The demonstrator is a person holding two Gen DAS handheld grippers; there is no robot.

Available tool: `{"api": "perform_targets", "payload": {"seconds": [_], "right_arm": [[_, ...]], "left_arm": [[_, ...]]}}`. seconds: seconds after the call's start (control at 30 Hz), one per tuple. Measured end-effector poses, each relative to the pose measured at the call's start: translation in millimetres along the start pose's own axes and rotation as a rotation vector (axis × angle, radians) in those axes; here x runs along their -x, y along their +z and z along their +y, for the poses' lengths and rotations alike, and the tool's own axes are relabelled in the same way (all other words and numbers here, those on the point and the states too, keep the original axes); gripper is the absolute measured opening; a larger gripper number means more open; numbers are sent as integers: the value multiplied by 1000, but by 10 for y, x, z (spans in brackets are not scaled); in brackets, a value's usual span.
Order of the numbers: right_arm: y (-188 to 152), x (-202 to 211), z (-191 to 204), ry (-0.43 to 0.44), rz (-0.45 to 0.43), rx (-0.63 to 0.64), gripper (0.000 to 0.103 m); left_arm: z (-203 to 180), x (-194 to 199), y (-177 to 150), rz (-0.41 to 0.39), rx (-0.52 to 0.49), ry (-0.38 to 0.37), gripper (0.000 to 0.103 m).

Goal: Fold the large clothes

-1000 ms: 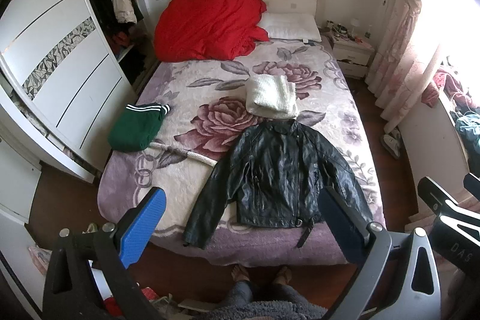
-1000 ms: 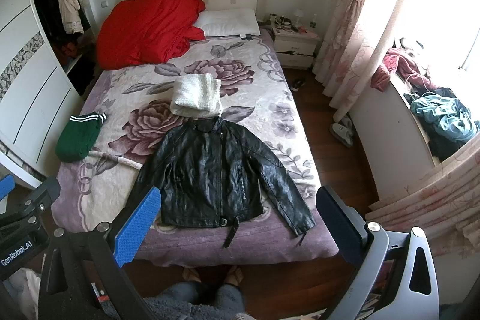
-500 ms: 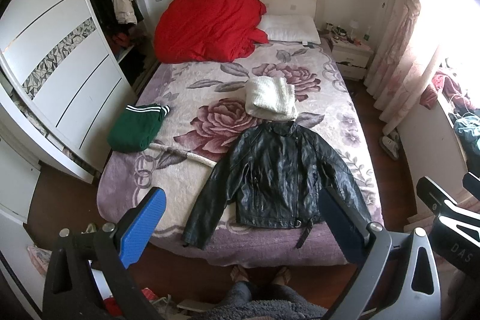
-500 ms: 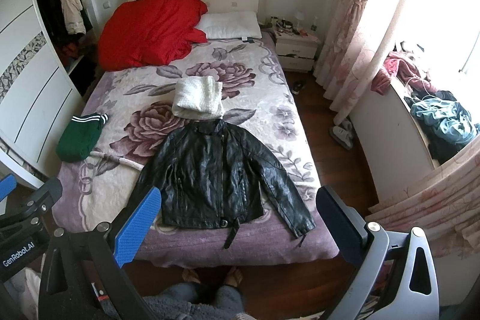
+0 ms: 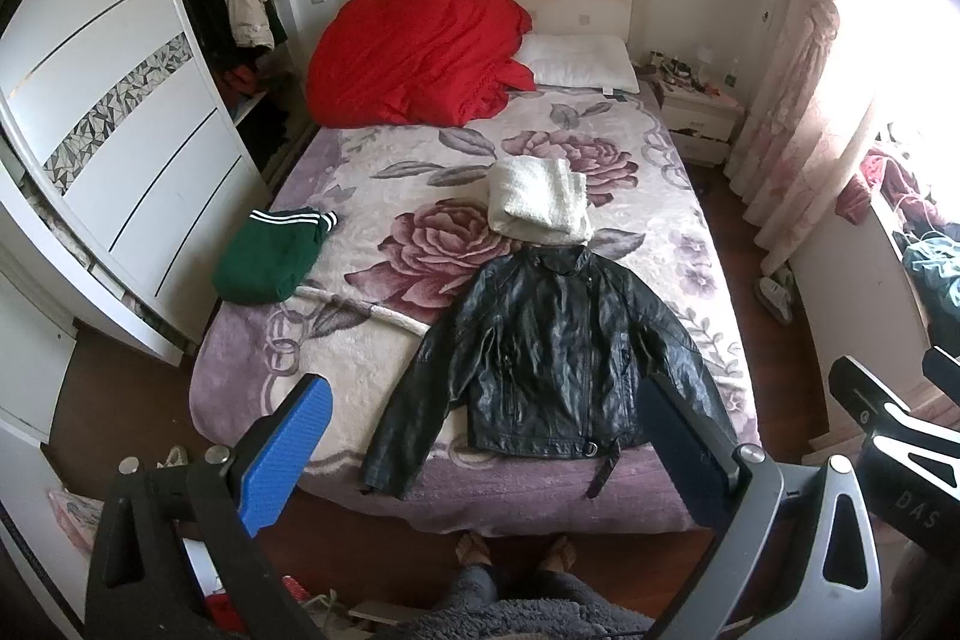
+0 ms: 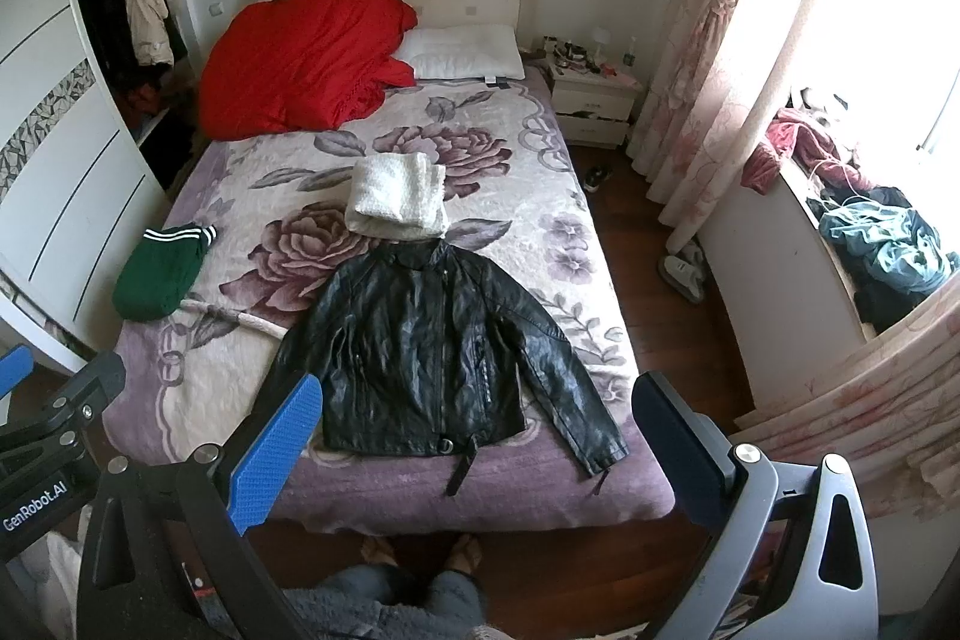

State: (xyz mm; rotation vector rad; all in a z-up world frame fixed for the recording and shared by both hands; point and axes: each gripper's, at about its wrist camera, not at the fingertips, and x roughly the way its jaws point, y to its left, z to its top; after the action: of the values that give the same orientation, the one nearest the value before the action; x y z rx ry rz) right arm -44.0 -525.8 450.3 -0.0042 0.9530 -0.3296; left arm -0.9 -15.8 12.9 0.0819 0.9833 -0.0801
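Note:
A black leather jacket (image 5: 552, 358) (image 6: 432, 346) lies flat, front up, near the foot of the bed, with both sleeves spread outward and down. My left gripper (image 5: 486, 436) is held open high above the bed's foot edge, nothing between its fingers. Off to its right, my right gripper (image 6: 480, 430) is likewise open and empty, well above the jacket's hem. A folded white fleece (image 5: 537, 202) (image 6: 396, 199) sits just beyond the jacket's collar. A folded green garment (image 5: 270, 259) (image 6: 159, 271) with white stripes lies at the bed's left edge.
A floral blanket (image 5: 384, 178) covers the bed; a red duvet (image 5: 414, 58) and a white pillow (image 5: 579, 61) lie at the head. A white wardrobe (image 5: 120, 148) stands left, a nightstand (image 6: 594, 100) and curtains right. A person's feet (image 6: 420, 550) stand at the bed's foot.
Both views have shifted very slightly; the jacket and other clothes lie as before, and both grippers have stayed open.

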Motion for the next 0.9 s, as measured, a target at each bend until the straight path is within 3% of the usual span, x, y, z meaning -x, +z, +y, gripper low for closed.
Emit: {"api": "perform_targets", "payload": {"seconds": [0.9], "right_arm": [[75, 155, -6, -10, -13, 0, 103]], "left_arm": [[12, 18, -15, -9, 5, -7, 103]]}}
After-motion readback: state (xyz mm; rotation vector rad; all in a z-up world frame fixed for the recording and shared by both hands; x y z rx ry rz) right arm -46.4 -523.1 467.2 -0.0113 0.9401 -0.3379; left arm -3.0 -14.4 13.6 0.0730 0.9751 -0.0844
